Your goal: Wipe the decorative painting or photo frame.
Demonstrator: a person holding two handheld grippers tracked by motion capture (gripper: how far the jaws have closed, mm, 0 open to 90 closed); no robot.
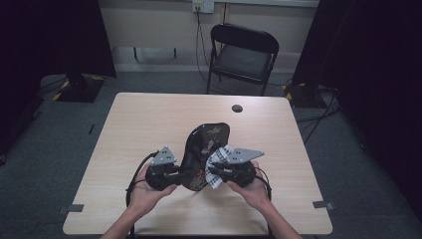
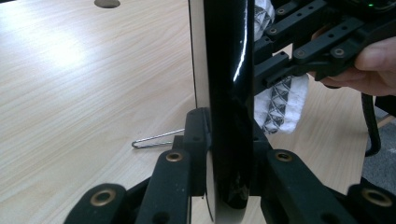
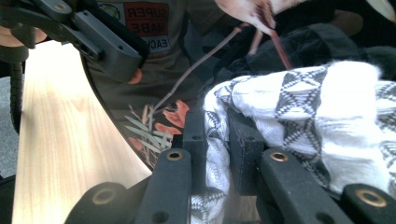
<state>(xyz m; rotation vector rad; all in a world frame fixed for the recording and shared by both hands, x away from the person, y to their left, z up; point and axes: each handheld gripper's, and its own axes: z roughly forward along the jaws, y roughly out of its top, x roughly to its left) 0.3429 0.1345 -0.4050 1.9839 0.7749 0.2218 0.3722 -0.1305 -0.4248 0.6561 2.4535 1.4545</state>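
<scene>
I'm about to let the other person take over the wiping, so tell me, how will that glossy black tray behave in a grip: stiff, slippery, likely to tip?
The tray probably stays stiff: the left claw holds it on edge by the rim alone, without sagging. Its shiny lacquered face likely makes it slippery under the cloth that the right claw pinches. Standing upright on the table, it would likely topple if released.

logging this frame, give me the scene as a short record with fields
work: wiping a glossy black tray with a cloth
tray: held on edge above the table, floral pattern on its face
cloth: white with black pattern, against the tray's face
left gripper: jaws shut on the tray's rim
right gripper: jaws shut on the cloth
table: light wood
chair: black, behind the table
</scene>
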